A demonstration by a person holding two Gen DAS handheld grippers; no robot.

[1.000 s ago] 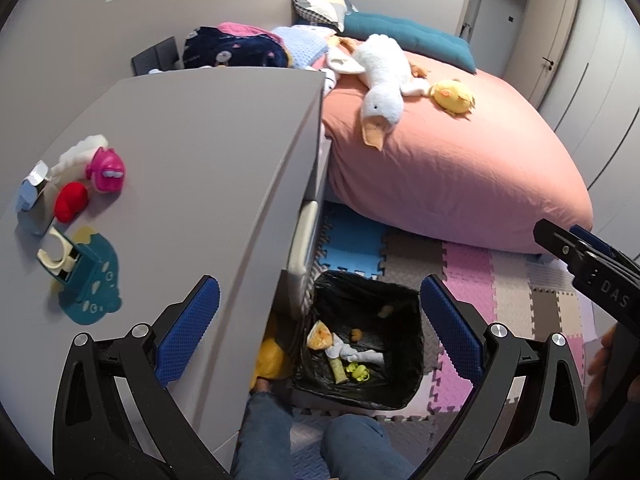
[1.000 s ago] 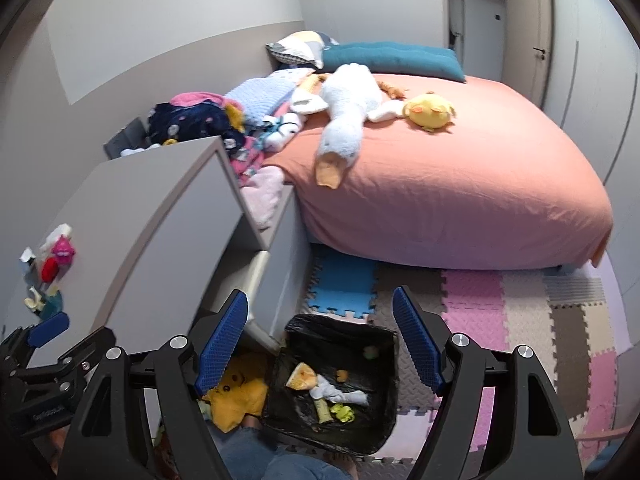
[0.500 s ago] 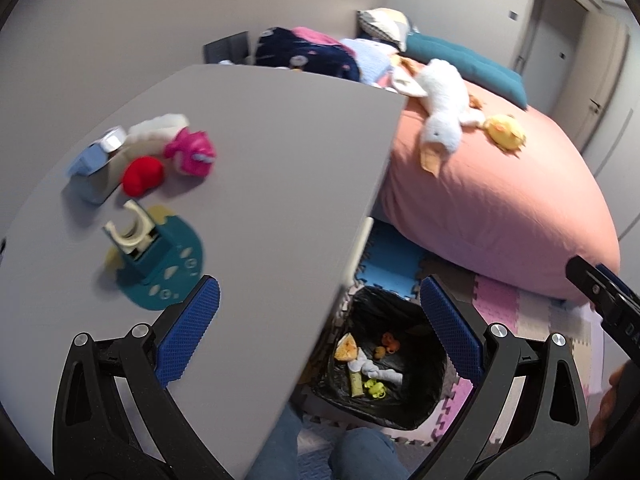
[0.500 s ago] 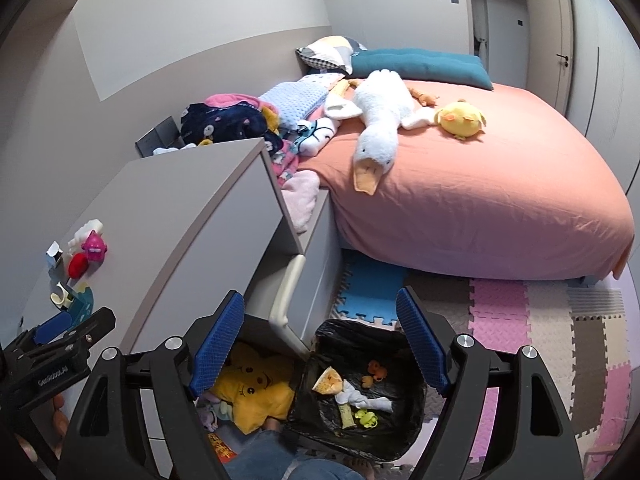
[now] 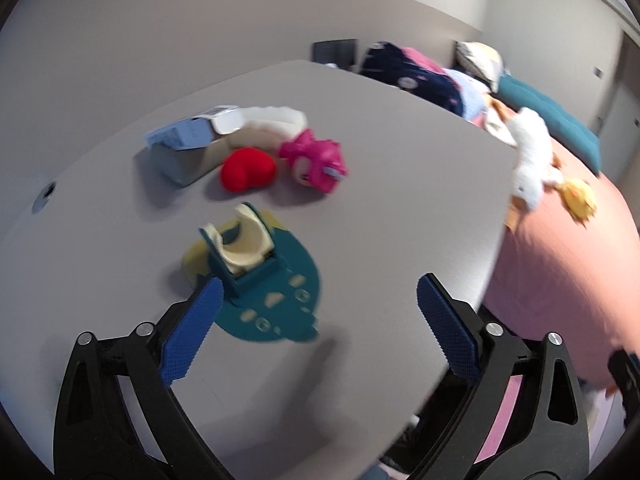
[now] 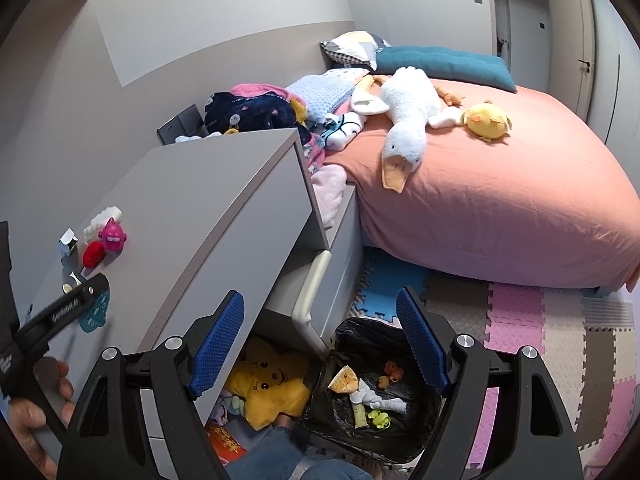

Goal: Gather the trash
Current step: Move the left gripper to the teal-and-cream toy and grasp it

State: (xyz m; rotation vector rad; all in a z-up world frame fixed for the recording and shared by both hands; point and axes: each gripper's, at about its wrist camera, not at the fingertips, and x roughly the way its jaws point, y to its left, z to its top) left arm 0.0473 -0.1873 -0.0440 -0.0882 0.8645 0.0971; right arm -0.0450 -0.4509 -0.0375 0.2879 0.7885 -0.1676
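While pink bed [image 6: 500, 208] fills right side of room, grey dresser top [image 5: 380, 168] carries clutter. Black-lined bin [image 6: 420, 432] on floor by dresser, trash already inside. Left gripper [image 5: 318, 326] over dresser top, jaws wide though just narrowed slightly, nothing between pads. Right gripper [image 6: 320, 344] above bin, jaws apart, empty. Teal holder [image 5: 276, 300] just ahead of left gripper; beyond it opened carton [image 5: 188, 148], pink toy [image 5: 316, 160], red lump [image 5: 248, 168] clustered together.

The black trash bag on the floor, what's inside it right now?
Inside the black trash bag: a yellow wedge-shaped wrapper, crumpled white paper, small orange bits and green bits. Anything beneath them is covered.
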